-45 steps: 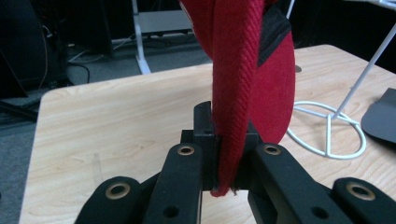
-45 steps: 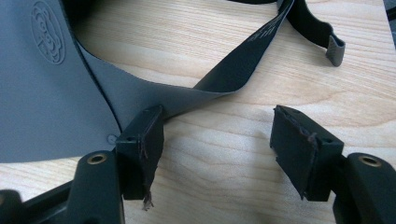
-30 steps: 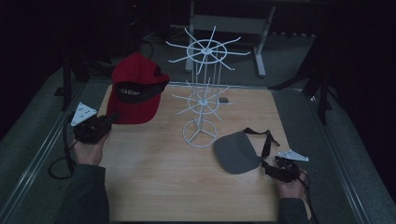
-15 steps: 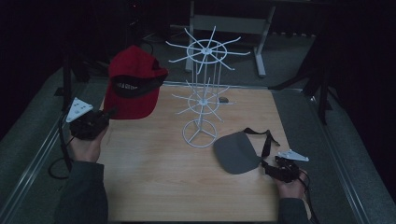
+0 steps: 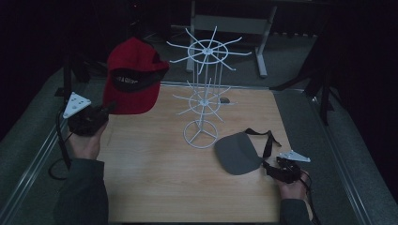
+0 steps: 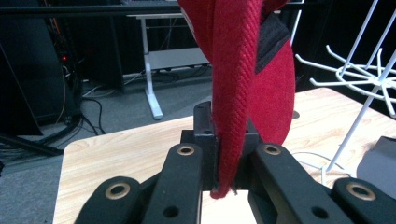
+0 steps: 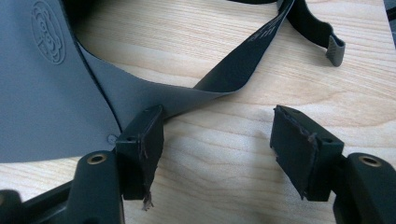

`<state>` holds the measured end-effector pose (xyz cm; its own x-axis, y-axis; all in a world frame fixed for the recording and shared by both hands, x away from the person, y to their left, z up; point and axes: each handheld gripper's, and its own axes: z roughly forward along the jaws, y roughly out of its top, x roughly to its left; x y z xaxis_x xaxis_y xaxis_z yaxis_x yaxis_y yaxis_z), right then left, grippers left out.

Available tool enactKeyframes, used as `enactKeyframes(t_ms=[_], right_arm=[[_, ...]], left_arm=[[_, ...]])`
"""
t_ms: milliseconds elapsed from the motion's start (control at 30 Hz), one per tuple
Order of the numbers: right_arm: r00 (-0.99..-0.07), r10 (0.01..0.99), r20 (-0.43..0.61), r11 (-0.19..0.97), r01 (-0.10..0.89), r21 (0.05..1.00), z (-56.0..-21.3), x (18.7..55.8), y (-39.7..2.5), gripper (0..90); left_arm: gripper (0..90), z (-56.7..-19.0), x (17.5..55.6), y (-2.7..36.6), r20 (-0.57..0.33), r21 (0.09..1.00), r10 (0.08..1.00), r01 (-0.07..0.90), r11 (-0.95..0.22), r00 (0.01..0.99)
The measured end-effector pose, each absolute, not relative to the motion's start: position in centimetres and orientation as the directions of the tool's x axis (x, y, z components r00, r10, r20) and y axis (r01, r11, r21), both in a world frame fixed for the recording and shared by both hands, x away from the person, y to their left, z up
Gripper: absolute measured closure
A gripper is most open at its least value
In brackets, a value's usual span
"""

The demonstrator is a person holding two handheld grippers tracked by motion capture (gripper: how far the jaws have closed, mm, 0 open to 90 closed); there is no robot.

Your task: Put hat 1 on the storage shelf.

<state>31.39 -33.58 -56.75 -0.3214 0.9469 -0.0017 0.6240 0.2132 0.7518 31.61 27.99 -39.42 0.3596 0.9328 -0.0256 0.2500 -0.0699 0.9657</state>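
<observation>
Raised since earlier: red cap (image 5: 133, 77), brim clamped in left hand-held gripper (image 5: 96, 115); right hand-held gripper (image 5: 274, 167) wide beside grey visor (image 5: 237, 152).

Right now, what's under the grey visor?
The grey visor lies flat on the wooden table, its black strap trailing beside it. Whatever sits beneath its brim is covered. The right claw is open beside it.

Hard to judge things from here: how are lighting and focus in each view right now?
High view: dim, background nearly black, yet the red cap, white rack and grey visor stay readable. Left gripper view: brighter, cap fabric sharp between the shut jaws, background a little soft. Right gripper view: evenly lit, wood grain and visor strap crisp, no glare.
</observation>
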Motion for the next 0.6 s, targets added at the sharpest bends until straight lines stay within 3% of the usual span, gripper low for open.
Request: enactKeyframes(t_ms=[600], right_arm=[[-0.322, 0.947, -0.002, 0.214, 0.624, 0.752, -56.7, 31.4, -33.6, 34.7]], left_arm=[[85.9, -37.7, 31.7, 27.8, -0.017, 0.977, 0.937, 0.205, -0.059, 0.350]])
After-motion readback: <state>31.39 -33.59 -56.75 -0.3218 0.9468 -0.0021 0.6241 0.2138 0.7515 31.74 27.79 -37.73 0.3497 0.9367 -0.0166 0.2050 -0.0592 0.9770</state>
